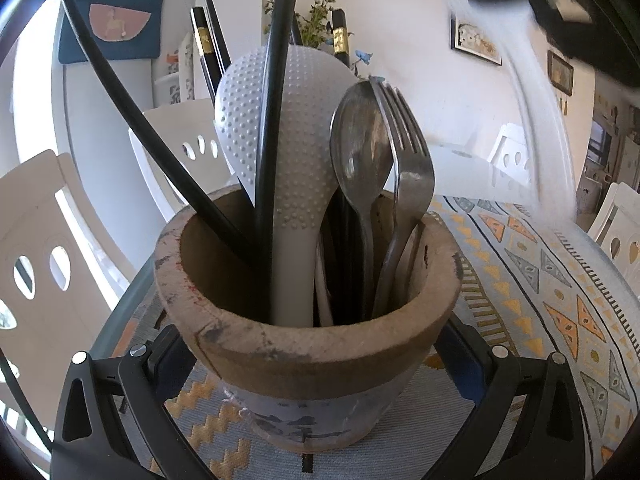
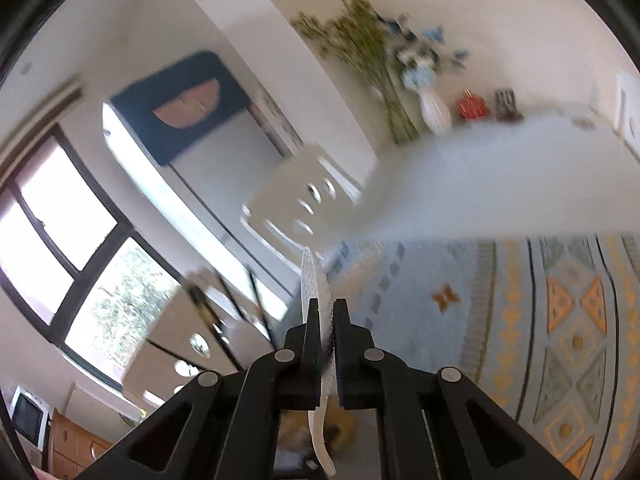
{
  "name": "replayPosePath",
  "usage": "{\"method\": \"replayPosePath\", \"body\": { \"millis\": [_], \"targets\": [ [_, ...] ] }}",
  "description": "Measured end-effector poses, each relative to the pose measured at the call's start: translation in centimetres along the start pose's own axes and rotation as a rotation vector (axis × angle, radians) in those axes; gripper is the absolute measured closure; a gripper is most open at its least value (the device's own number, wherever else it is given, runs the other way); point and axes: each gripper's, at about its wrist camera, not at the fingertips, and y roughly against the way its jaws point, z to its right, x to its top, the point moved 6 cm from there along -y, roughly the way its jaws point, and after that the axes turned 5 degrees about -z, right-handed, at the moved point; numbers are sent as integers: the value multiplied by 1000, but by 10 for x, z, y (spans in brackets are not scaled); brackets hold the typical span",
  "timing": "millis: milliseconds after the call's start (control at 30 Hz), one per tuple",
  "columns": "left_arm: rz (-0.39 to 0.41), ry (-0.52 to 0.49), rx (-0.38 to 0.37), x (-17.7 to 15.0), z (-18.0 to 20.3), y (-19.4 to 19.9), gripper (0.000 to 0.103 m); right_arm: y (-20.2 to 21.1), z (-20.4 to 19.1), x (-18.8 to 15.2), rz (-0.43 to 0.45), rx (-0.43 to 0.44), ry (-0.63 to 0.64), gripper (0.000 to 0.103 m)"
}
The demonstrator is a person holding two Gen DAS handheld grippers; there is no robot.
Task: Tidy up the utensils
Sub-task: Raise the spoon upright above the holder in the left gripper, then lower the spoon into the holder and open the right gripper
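A terracotta pot (image 1: pixel 320 364) stands on the patterned tablecloth (image 1: pixel 540 280), and my left gripper (image 1: pixel 308 344) is shut on its sides. Inside it stand black chopsticks (image 1: pixel 276 80), a white dotted rice paddle (image 1: pixel 304 120), a metal spoon (image 1: pixel 360 152) and a fork (image 1: pixel 412 168). My right gripper (image 2: pixel 326 308) is shut on a second white dotted paddle (image 2: pixel 314 280), seen edge-on. It hangs above the pot (image 2: pixel 344 424) and the chopsticks (image 2: pixel 240 304). In the left wrist view the right gripper (image 1: pixel 560 4) is a blur at top right, with its white paddle (image 1: pixel 532 112) streaked below.
White chairs (image 1: pixel 36 248) stand around the table, one at the far edge (image 2: pixel 296 196). A white vase of flowers (image 2: pixel 434 114) and small items sit on a far white surface. A window (image 2: pixel 60 232) is on the left.
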Motion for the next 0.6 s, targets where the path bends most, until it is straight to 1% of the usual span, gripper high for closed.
{"method": "replayPosePath", "body": {
  "millis": [33, 167, 267, 400, 467, 600],
  "targets": [
    [2, 0, -1, 0, 0, 0, 0, 5, -12, 8, 25, 27, 24, 98],
    [5, 4, -6, -2, -1, 2, 0, 11, -55, 26, 88, 86, 143, 98],
    [13, 7, -10, -2, -3, 3, 0, 9, -80, 26, 109, 99, 236, 98],
    [33, 12, -16, -2, -7, 9, 0, -2, -101, 18, 103, 120, 315, 98],
    [43, 14, -19, -2, -9, 12, 0, -7, -109, 12, 97, 153, 334, 98],
    [52, 21, -22, -2, -11, 15, 0, -17, -111, 4, 81, 149, 355, 98]
  ]
}}
